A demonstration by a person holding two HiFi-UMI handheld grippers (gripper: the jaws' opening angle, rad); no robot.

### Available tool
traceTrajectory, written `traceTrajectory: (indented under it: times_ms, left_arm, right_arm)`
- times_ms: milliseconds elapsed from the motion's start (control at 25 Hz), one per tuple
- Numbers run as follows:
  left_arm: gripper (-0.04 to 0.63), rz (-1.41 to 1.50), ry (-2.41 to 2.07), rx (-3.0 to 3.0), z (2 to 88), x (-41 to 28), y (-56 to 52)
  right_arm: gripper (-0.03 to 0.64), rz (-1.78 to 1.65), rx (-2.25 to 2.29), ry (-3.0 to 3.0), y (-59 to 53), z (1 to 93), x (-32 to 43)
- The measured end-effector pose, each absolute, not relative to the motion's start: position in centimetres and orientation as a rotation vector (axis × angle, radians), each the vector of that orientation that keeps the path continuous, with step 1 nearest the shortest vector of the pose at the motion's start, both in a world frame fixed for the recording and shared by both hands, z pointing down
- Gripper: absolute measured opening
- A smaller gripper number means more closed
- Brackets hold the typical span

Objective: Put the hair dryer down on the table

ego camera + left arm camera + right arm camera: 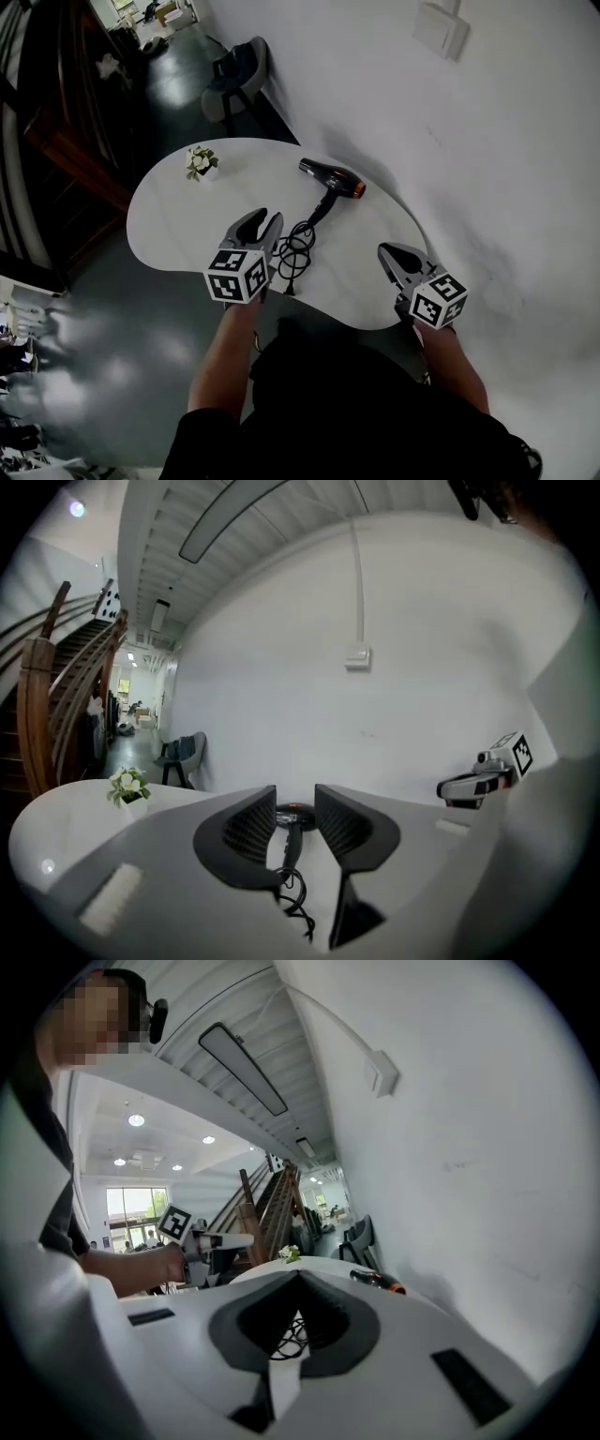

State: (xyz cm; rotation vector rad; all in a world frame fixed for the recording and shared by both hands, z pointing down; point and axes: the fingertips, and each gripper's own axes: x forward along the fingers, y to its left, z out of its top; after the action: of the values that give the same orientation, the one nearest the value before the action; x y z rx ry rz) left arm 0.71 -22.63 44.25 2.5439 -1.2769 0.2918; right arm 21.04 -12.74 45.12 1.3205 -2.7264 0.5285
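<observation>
The black hair dryer point(331, 178) with an orange nozzle ring lies on its side on the white table point(178, 216), toward the far edge by the wall. Its black cord point(295, 248) lies coiled on the tabletop in front of it. My left gripper point(267, 217) hovers just left of the coil, jaws apart and nothing between them. In the left gripper view the dryer point(292, 816) shows through the gap of the gripper point(295, 789). My right gripper point(386, 251) stays near the table's right front edge, its tips together and empty; the right gripper view shows it point(298, 1274) shut.
A small potted plant point(201, 163) stands at the table's far left. A grey chair point(234, 80) sits beyond the table by the white wall. A wooden staircase point(56, 705) rises at the left. The table's rounded front edge is close to the person's body.
</observation>
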Motion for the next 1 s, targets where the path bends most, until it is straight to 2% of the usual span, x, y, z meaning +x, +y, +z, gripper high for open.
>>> traceTrajectory:
  times_ms: [240,600,1000]
  left_arm:
    - [0.104,0.141,-1.329,2.574,41.3,-6.3,-21.9]
    - [0.047,0.154,-1.38,2.657,39.1,-16.7,-23.5]
    - [0.034,0.148,-1.406,2.625,39.1,-22.1,-24.0]
  right_arm:
    - [0.011,0.451,1.408,-2.69,-13.8,43.3,16.9]
    - [0.011,0.313,1.449,-2.709,-17.5,40.2,6.6]
    - [0.011,0.225,1.408,-2.725,-18.5,38.2,1.4]
